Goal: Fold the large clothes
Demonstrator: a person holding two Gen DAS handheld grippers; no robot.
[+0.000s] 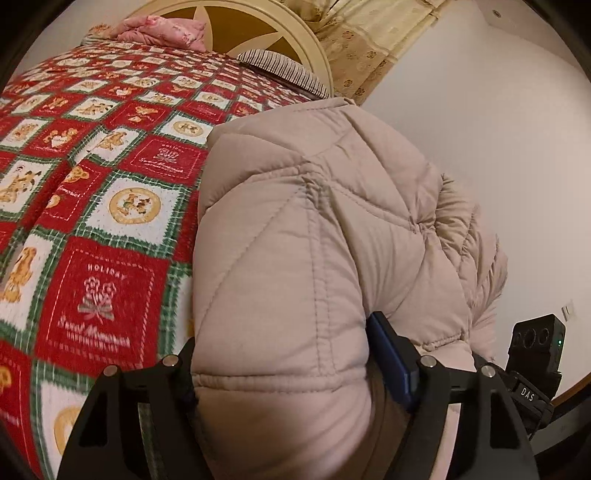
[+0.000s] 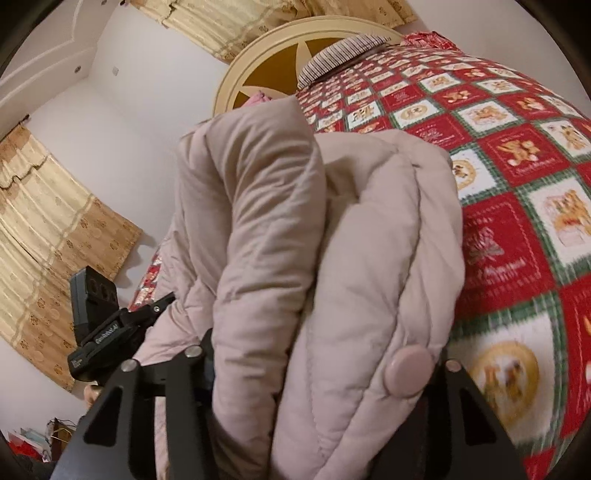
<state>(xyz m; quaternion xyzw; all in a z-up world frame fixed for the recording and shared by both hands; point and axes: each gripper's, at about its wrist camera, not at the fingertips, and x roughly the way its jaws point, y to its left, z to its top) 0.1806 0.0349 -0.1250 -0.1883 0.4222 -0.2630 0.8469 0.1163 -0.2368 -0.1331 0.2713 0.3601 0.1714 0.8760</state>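
A beige quilted puffer jacket (image 1: 295, 240) fills the middle of the left wrist view, lifted above the bed. My left gripper (image 1: 284, 362) is shut on a thick padded fold of it, with a blue pad (image 1: 391, 362) pressed against the fabric. In the right wrist view the same jacket (image 2: 314, 240) hangs bunched in thick folds, with a round beige button (image 2: 408, 367) near the bottom. My right gripper (image 2: 321, 373) is shut on these folds. The other gripper shows at each view's edge: the right gripper (image 1: 535, 354) and the left gripper (image 2: 99, 325).
The bed carries a red, green and white holiday quilt (image 1: 96, 206) that also shows in the right wrist view (image 2: 517, 184). A cream round headboard (image 1: 258, 26), a striped pillow (image 1: 284, 66), a pink folded cloth (image 1: 159, 29) and gold curtains (image 2: 48, 221) are behind.
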